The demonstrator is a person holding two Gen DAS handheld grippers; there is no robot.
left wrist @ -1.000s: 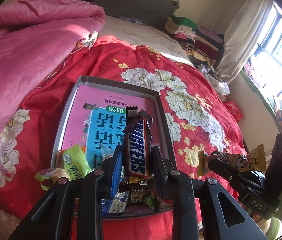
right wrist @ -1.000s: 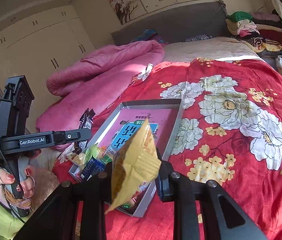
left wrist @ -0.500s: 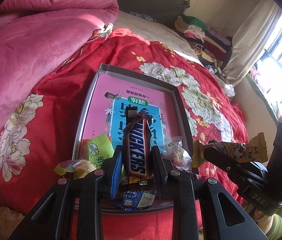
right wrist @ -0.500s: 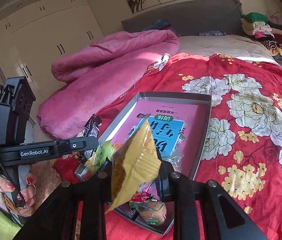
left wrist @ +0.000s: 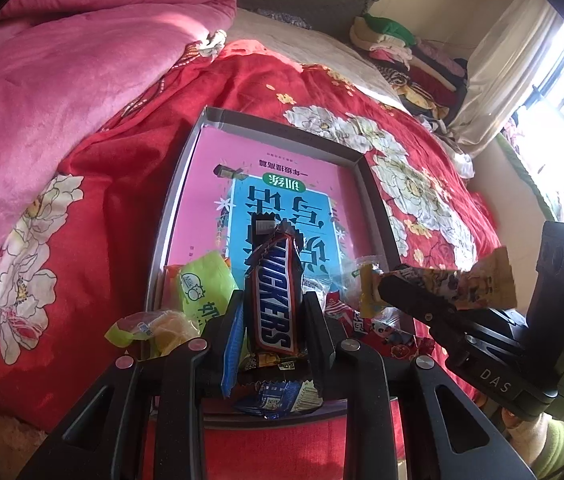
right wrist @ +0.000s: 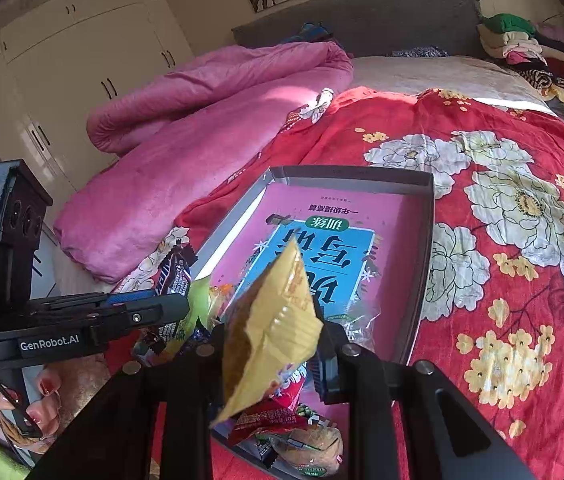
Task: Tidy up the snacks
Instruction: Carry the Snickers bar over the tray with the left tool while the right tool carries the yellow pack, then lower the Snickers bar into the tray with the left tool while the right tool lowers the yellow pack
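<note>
Both grippers grip snacks: left gripper (left wrist: 274,312) clamps an upright Snickers bar (left wrist: 273,300); right gripper (right wrist: 272,344) pinches a tilted yellow packet (right wrist: 270,332).

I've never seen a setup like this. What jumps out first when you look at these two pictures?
Two hand-held grippers, each clamping a snack: the left gripper holds a Snickers bar upright, and the right gripper holds a yellow packet. Both hang over the near end of a grey tray, where loose wrapped snacks pile up on a pink and blue book. The tray lies on a red flowered bedspread.
</note>
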